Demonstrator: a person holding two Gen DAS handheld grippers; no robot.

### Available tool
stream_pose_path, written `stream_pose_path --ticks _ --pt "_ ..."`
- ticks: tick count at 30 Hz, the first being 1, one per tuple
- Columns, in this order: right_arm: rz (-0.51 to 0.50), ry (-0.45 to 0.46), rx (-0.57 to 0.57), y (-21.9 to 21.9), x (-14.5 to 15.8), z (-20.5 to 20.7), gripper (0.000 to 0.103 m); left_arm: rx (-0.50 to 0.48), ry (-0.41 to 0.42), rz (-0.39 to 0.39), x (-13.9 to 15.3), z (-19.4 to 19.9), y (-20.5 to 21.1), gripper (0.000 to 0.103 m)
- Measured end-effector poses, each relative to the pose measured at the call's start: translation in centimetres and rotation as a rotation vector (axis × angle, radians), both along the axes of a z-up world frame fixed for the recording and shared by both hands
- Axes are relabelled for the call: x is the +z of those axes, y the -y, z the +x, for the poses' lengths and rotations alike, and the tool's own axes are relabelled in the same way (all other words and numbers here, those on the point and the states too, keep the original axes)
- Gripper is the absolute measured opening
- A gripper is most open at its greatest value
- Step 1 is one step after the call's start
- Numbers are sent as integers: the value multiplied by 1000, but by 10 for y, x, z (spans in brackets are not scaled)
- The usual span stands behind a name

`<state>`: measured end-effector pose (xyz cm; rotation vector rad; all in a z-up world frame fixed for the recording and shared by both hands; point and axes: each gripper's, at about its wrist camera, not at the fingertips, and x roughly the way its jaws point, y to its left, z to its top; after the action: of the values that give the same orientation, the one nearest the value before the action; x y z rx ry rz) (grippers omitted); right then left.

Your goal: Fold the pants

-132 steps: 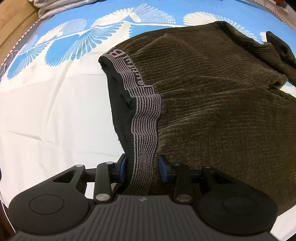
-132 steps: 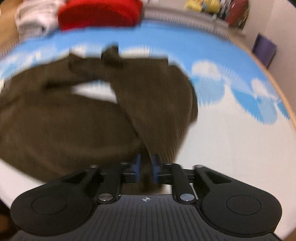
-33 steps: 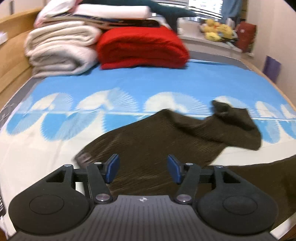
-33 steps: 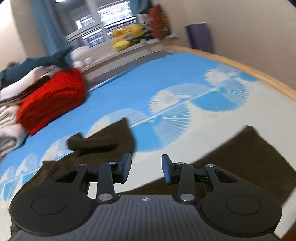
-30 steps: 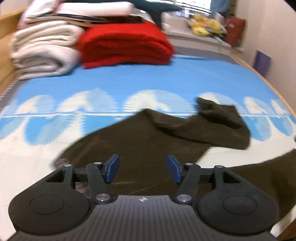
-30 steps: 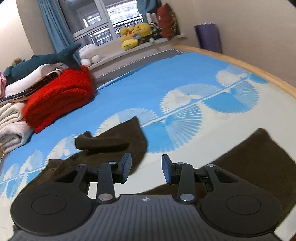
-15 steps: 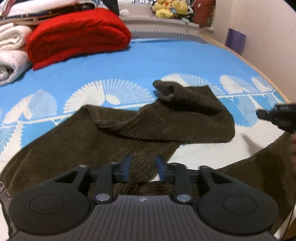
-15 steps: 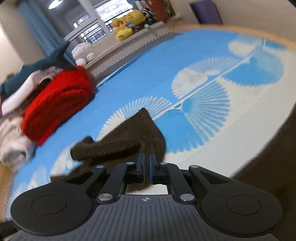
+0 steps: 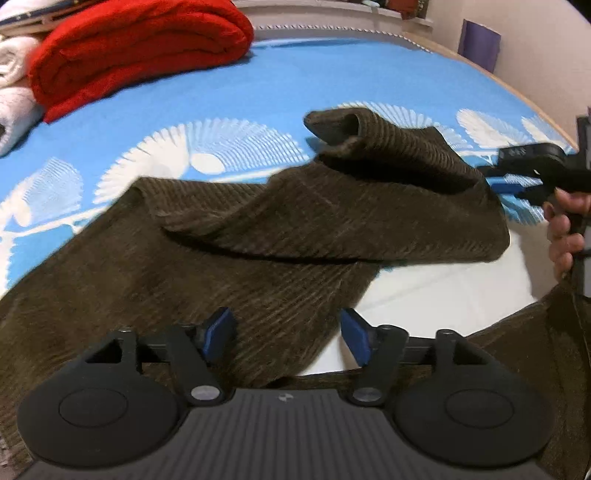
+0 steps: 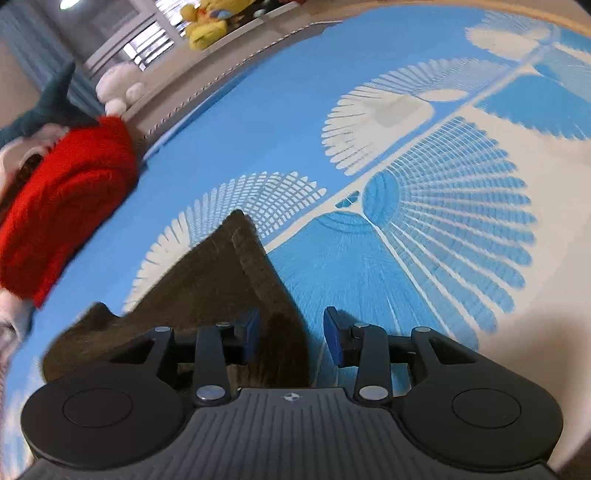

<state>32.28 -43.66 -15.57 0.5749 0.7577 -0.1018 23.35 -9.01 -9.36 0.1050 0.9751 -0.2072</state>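
Observation:
Dark brown corduroy pants (image 9: 258,236) lie spread on a blue and white patterned bed sheet (image 9: 295,81). One leg is folded back across the other, its cuff (image 9: 336,125) standing up. My left gripper (image 9: 286,334) hovers low over the near leg. Its jaws are opening, with cloth under the gap and no pad pressing on it. My right gripper (image 10: 291,336) is at the folded leg's end. Its jaws are opening too, and the leg's edge (image 10: 284,332) stands loose between them. In the left wrist view a hand (image 9: 565,229) holds that gripper at the far right.
A folded red blanket (image 9: 129,48) and rolled white towels (image 9: 14,92) are stacked at the bed's far left. Plush toys (image 10: 207,18) line the window sill. A purple object (image 9: 480,44) stands by the wall past the bed's wooden edge (image 9: 535,107).
Both grippers have come down close over the pants. Half a second ago the left jaws were narrow and the right jaws shut; both now stand wider apart.

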Motion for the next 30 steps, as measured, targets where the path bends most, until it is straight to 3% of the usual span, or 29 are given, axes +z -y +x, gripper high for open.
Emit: stream_pose_path --ticks 3,4,6,8,11,13,14,16,17,19,21,24,26,27,28,30 --pt "-80 0 77 -15 1 14 40 -34 -26 48 -15 2 7 69" --pt "-117 -4 100 -21 2 17 34 -41 -19 93 -19 2 10 65" --pt "-222 -15 148 -35 3 22 12 -37 -4 183 -25 4 10 32" --pt "-195 -12 124 -33 6 23 11 -18 -3 174 -23 7 2 21" --pt "-118 34 58 -22 24 16 10 -9 0 156 -13 10 -7 15" --pt "-63 146 -26 -12 57 3 8 -16 16 164 -6 8 -9 14" --pt "-83 227 -105 -8 78 -11 8 -21 18 165 -4 7 -10 14" --pt "-133 318 -345 2 109 -44 8 -38 19 169 0 5 -14 13" --pt "-182 310 -496 9 115 -62 8 -54 10 163 0 4 -16 13" --pt "-239 196 -651 26 101 -78 8 -82 -15 158 0 2 -21 13" --pt "-227 24 -676 48 68 -80 10 -123 -40 151 -1 -1 -24 14" --pt "17 -156 -639 88 10 -87 16 -176 -58 178 -3 -8 -25 15" --pt "76 -74 -631 101 2 -98 14 -177 -67 170 -4 -9 -28 17" --pt "71 -58 -610 106 4 -98 19 -174 -71 163 -3 -10 -29 17" --pt "81 -36 -597 111 4 -97 32 -174 -75 159 -3 -9 -30 17" --pt "131 15 -586 125 1 -101 43 -183 -80 164 -3 -11 -29 17"
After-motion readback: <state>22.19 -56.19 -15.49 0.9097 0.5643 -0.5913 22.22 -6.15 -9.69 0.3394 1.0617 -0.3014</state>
